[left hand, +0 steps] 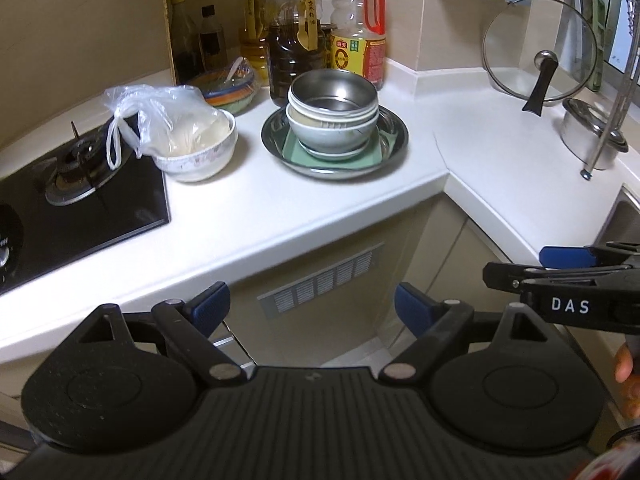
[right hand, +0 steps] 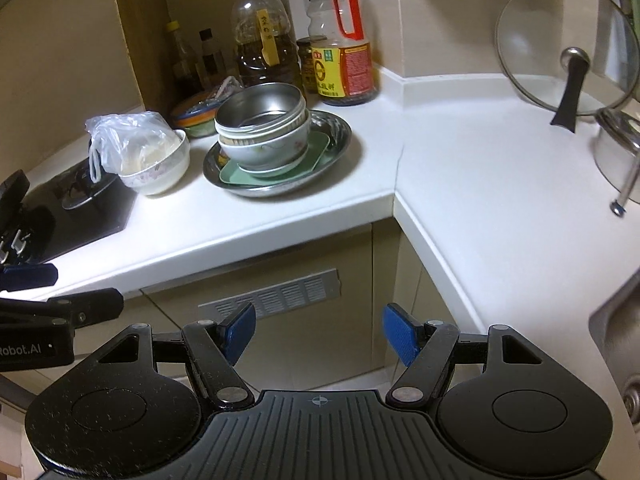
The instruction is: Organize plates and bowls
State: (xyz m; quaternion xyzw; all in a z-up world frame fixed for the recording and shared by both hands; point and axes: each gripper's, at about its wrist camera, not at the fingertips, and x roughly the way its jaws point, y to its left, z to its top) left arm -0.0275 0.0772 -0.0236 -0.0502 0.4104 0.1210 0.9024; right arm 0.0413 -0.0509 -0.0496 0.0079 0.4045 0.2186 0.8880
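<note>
Both tongs are hanging off the bench edge, well short of the dishes. Left tongs (left hand: 312,308) are standing wide open, nothing between the pads. Right tongs (right hand: 318,334) are also parted and empty.

Task items are sitting mid-bench (left hand: 256,200), near the back wall: a round steel tray (left hand: 394,136) carrying a green square plate (left hand: 292,151), on that a white plate, then a white bowl (left hand: 320,130), a second white bowl nested in it, and a steel bowl (left hand: 332,94) on top.

Risks, as I'm reading it:
- The stack is sitting off-centre and leaning slightly in the right wrist view; grabbing a lower piece is likely tipping the steel bowl off.
- Steel rim is thin and slick; a shallow pinch is probably slipping.
- Oil bottles (left hand: 294,40) are standing just behind; overreach is likely knocking one.
- Bagged bowl (left hand: 196,152) is sitting just beside the gas hob (left hand: 80,200); its loose bag handles are lying over the burner.

Contents: steel bowl is looking empty. Bagged bowl is holding something pale inside a clear bag; can't tell what. A colourful bowl stack (left hand: 228,90) is holding a white spoon. Lower bowls' insides are hidden.
</note>
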